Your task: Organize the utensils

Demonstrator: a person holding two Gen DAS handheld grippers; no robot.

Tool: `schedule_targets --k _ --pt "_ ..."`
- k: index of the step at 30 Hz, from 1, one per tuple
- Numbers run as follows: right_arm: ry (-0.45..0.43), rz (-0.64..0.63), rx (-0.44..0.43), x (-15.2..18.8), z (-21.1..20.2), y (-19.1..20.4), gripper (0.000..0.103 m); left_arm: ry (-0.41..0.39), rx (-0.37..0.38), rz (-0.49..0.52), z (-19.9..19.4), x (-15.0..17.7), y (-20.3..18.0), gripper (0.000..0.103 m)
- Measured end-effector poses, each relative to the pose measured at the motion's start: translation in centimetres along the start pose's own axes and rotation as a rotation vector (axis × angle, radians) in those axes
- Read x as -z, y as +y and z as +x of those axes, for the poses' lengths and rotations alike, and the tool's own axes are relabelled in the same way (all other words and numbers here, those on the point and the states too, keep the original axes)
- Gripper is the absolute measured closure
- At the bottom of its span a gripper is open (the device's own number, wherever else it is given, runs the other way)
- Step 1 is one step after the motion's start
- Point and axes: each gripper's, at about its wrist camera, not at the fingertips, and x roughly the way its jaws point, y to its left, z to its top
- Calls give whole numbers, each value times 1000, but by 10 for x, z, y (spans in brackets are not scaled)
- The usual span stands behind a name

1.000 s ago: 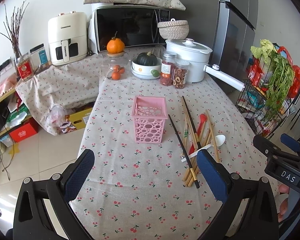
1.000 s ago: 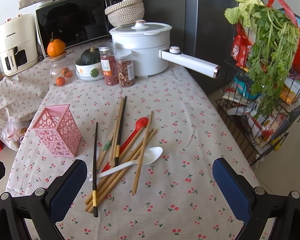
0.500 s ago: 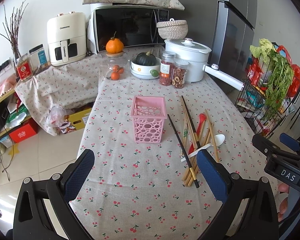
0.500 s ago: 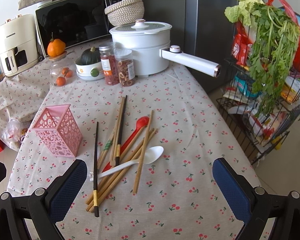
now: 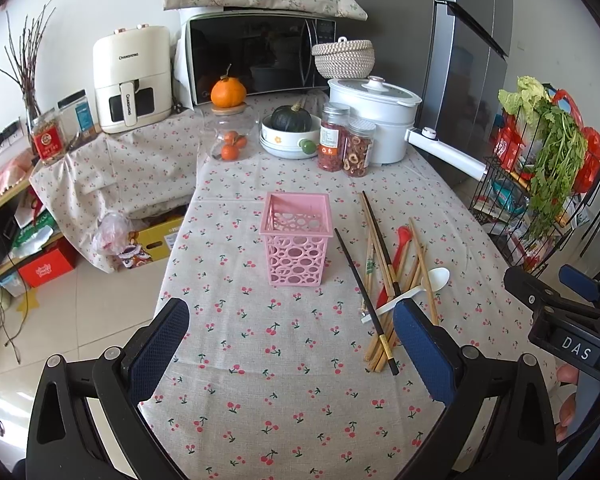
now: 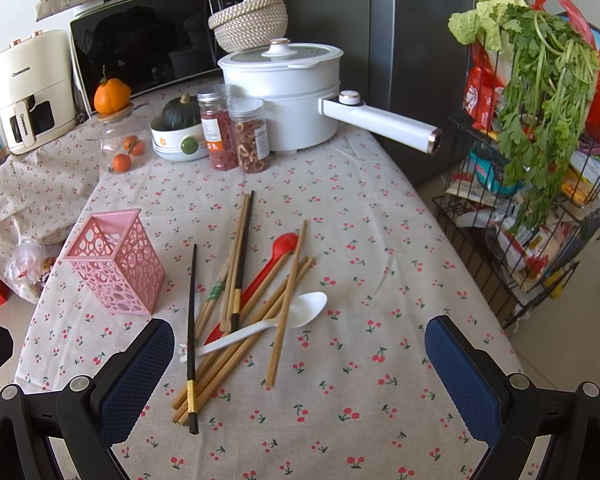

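In the left wrist view alone, the right tool (image 5: 572,312) appears, both tools (image 6: 300,360) spread empty.

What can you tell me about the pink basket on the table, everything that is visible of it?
The pink basket is a tall, square holder that looks like plastic, with walls pierced by round holes of many sizes and a plain rim. It stands upright on the cherry-print tablecloth and appears empty inside. Nothing touches it: the chopsticks and spoons lie loose on the cloth on the side toward the wire rack, with a gap between. Both grippers are open and away from it.
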Motion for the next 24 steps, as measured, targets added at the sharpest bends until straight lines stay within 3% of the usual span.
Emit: schedule_targets --k 24 --pt "3 3 -3 0 1 1 0 0 0 1 0 0 0 0"
